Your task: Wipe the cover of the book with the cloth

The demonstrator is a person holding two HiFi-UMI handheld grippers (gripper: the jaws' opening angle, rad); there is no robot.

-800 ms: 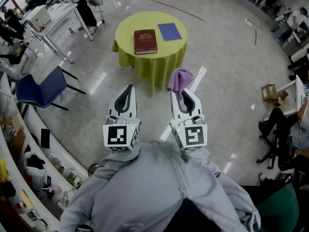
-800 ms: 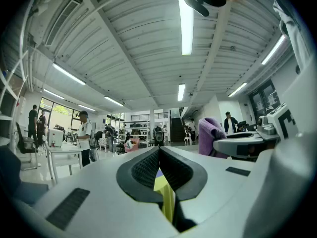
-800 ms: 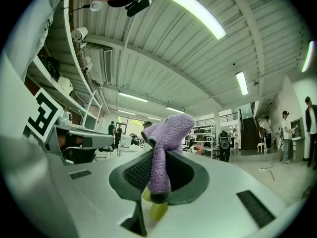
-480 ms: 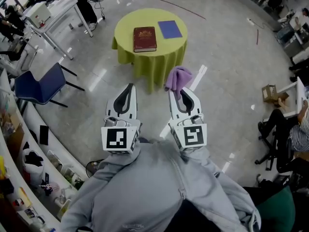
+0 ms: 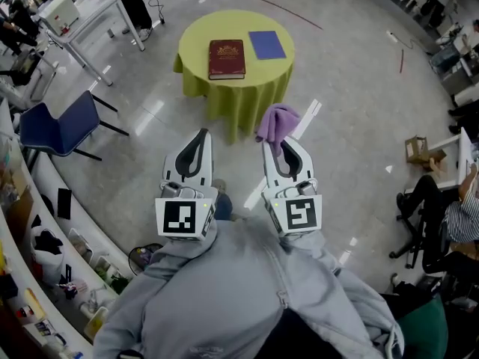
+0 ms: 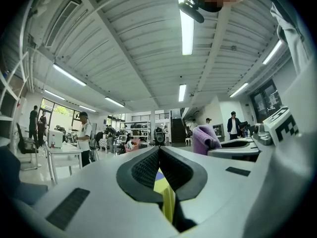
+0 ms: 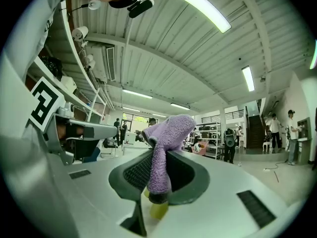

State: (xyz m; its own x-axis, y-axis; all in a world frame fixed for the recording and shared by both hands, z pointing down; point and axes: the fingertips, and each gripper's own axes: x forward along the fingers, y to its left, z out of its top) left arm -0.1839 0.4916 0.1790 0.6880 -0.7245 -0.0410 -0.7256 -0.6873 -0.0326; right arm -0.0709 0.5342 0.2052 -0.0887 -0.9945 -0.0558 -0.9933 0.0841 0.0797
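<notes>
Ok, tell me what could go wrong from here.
The cloth is held only by a narrow fold in the right gripper; it may slip out under pressure. The book lies loose on a draped tablecloth; it could slide unless the shut left gripper steadies it.

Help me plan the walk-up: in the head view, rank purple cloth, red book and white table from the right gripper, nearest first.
1. Purple cloth, clamped in the right gripper.
2. Red book, ahead on the yellow table.
3. White table, far left.
</notes>
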